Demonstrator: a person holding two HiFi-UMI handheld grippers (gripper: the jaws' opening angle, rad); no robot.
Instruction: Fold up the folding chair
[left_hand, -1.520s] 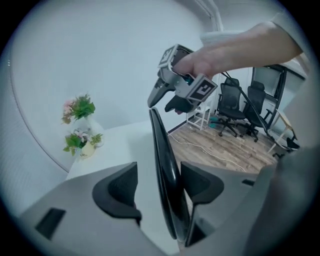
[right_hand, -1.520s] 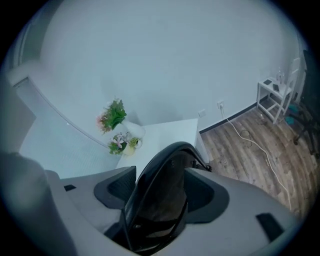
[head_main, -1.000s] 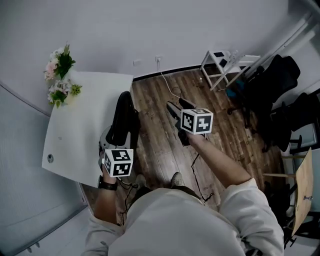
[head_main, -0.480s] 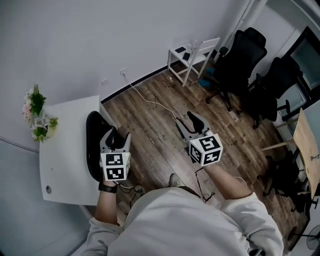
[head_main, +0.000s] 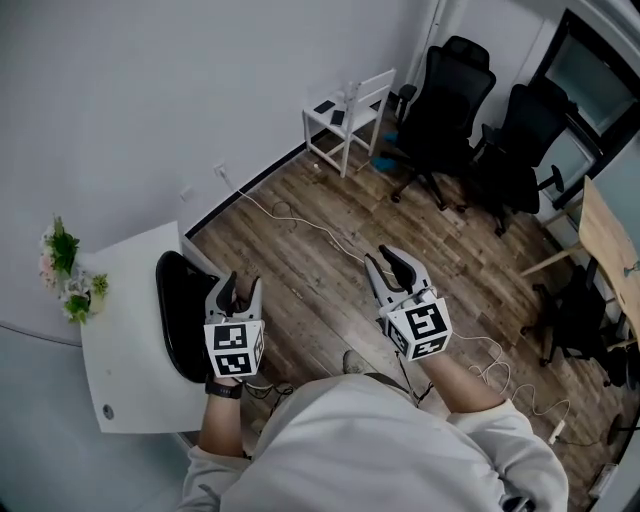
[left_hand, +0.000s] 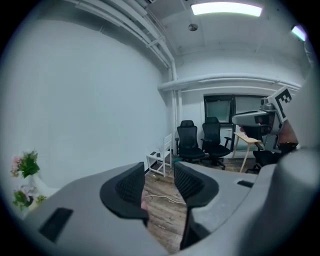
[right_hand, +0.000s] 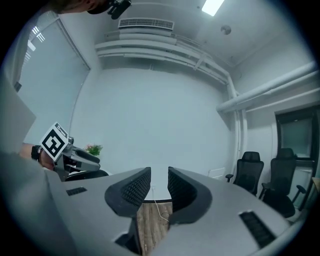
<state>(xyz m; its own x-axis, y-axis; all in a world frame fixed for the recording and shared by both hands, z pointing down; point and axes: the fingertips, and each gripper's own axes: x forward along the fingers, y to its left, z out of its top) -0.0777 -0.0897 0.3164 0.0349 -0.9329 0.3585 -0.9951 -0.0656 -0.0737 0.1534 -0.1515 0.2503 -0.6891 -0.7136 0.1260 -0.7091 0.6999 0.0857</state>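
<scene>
Folding chair (head_main: 183, 318), black and seemingly folded flat, rests against the white table (head_main: 130, 390) at 8 o'clock in the head view, just beside the left gripper (head_main: 241, 290). That gripper's jaws stand a little apart with nothing between them, and have just been closing. The right gripper (head_main: 390, 265), near the centre over the wooden floor (head_main: 300, 290), shows a narrow empty gap, its jaws also closing. Two black office chairs (head_main: 450, 95) stand at 1 o'clock.

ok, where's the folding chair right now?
Head view, top centre: the white folding chair stands by the wall, just left of the black office chairs.
</scene>
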